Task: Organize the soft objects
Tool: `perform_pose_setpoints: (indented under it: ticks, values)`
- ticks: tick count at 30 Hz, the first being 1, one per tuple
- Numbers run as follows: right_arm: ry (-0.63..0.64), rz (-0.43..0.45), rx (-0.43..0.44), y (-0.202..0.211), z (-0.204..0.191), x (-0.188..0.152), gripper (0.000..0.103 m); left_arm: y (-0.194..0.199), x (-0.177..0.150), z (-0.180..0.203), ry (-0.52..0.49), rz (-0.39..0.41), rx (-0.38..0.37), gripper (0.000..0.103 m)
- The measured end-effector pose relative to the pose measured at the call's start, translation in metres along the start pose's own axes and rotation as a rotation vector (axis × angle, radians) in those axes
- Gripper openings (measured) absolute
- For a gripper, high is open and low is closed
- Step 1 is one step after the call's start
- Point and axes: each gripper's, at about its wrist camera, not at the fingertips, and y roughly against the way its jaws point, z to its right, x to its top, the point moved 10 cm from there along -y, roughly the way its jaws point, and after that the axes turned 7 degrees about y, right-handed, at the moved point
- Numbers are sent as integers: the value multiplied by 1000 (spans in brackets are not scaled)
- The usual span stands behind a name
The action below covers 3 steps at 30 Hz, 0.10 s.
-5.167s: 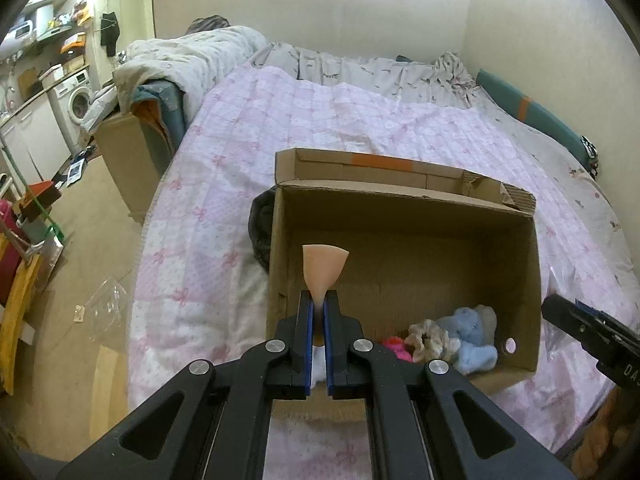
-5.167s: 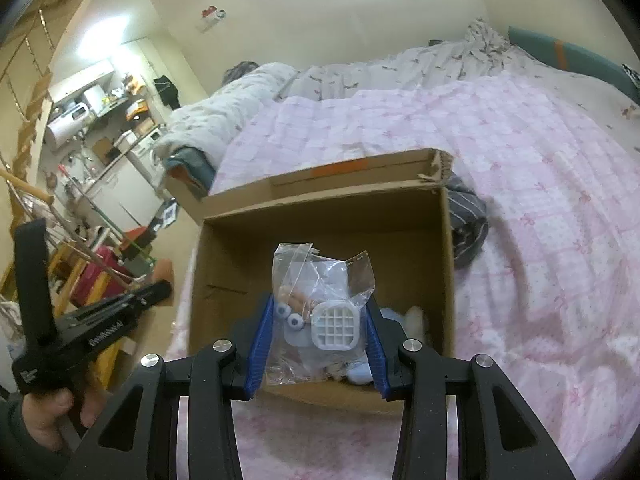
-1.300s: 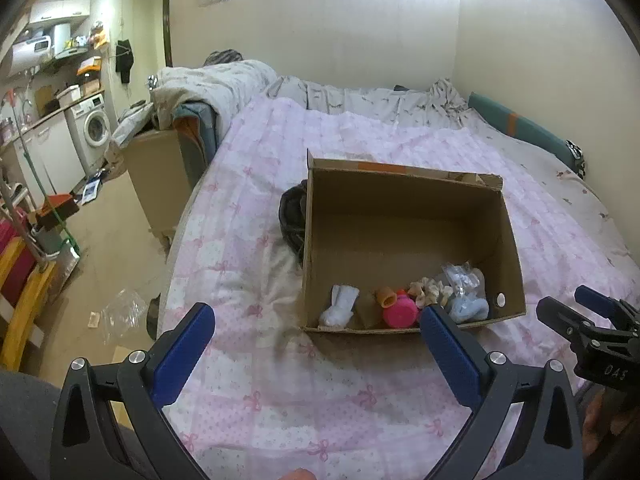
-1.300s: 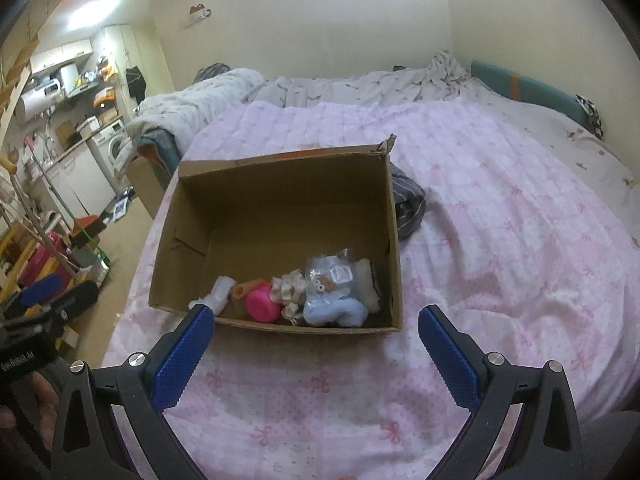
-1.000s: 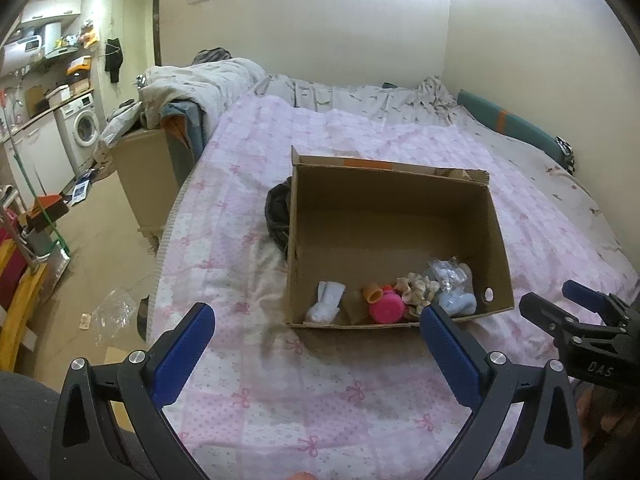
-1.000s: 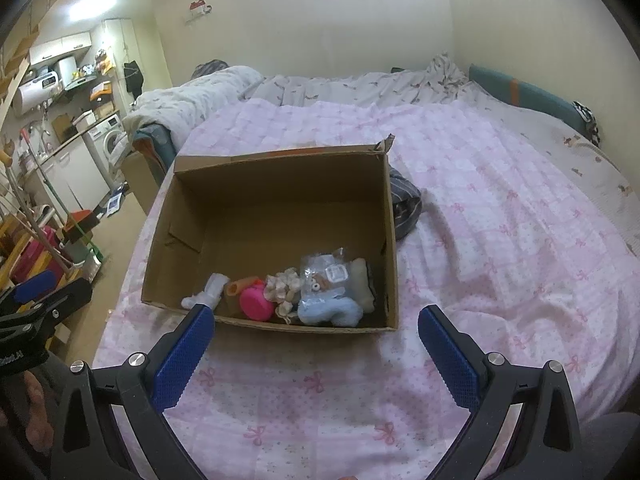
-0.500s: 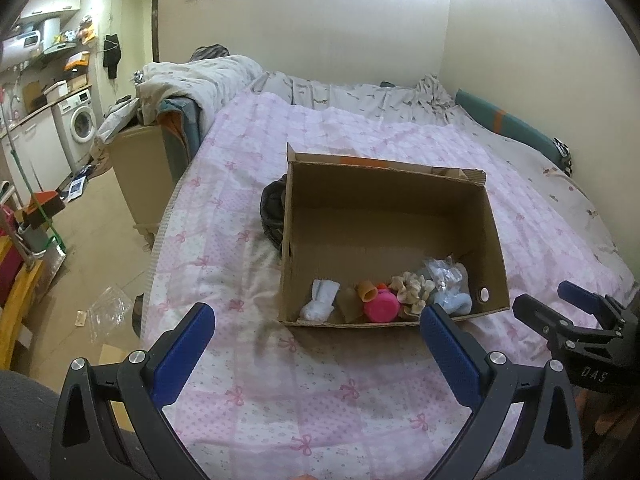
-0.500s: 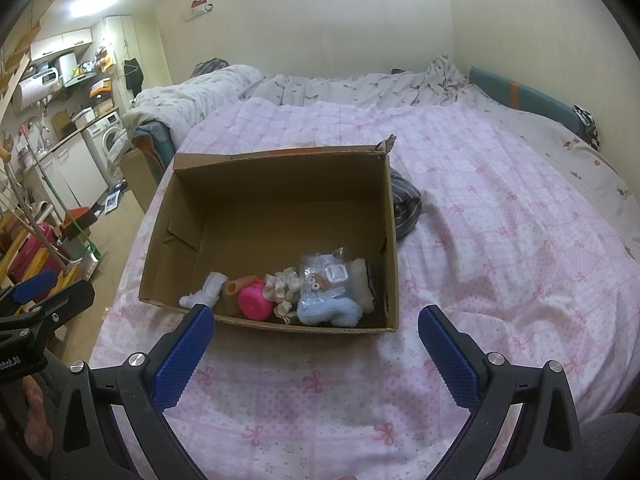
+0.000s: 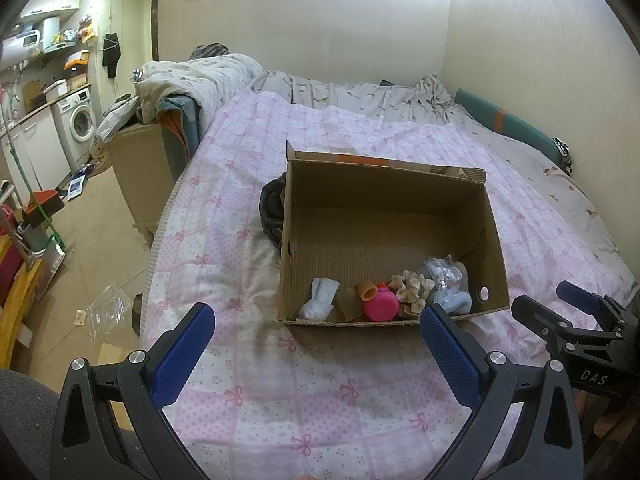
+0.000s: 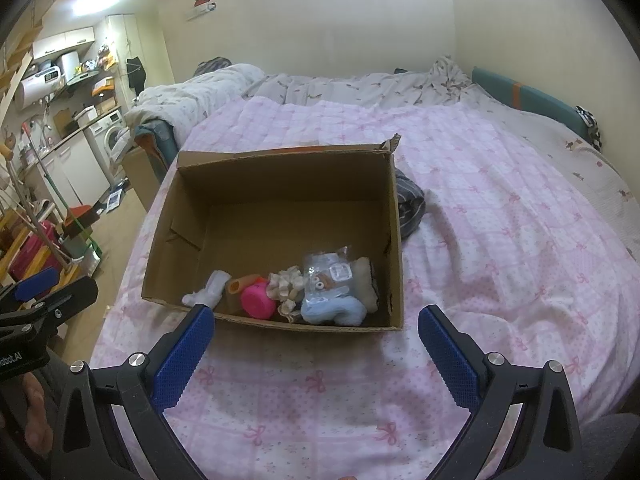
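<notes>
Soft things lie in a row along the near wall of an open cardboard box (image 10: 280, 184): a white sock (image 10: 206, 290), a tan roll (image 10: 240, 283), a pink cup-like piece (image 10: 258, 301), a cream scrunchie (image 10: 286, 284), a clear plastic bag (image 10: 330, 274) and a light blue plush (image 10: 334, 312) at the right end. The box sits on a bed under a pink bow-print quilt (image 10: 500, 240), with a dark garment (image 10: 410, 202) just beside its far right corner. Both tools hover short of the box, holding nothing: left gripper (image 9: 316, 334) with jaws wide apart, right gripper (image 10: 316, 334) likewise.
</notes>
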Motion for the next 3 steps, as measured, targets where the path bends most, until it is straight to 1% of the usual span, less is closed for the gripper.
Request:
perform_pose_setpoints:
  ticks: [3]
  values:
    - [-1,1,0,0,0,0,103,-1,-2,0,14,-11,-21,102]
